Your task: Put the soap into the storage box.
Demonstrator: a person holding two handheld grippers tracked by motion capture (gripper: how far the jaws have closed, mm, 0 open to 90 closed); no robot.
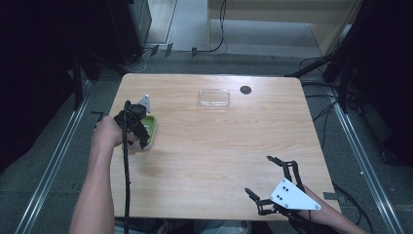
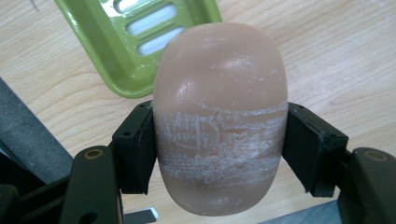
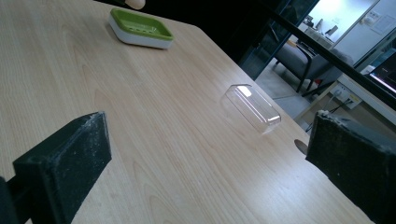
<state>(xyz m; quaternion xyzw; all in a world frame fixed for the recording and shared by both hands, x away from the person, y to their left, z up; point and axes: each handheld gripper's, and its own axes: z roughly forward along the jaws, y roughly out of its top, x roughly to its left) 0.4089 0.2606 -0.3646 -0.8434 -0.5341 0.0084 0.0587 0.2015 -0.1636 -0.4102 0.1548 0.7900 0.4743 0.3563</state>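
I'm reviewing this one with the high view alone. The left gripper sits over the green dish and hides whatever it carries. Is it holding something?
Observer: Yes. The left gripper is shut on a bar of soap, brownish pink, one pad on each side.
Operator: Is the soap in the green dish already?
Observer: No. In the left gripper view the soap dish lies beyond the bar, its slotted floor bare.
Operator: And the right gripper, has it picked anything up?
Observer: No. The right gripper is open, with bare table between its pads.
Operator: That clear thing at the far side?
Observer: The right gripper view shows a clear plastic lid, with nothing in it.
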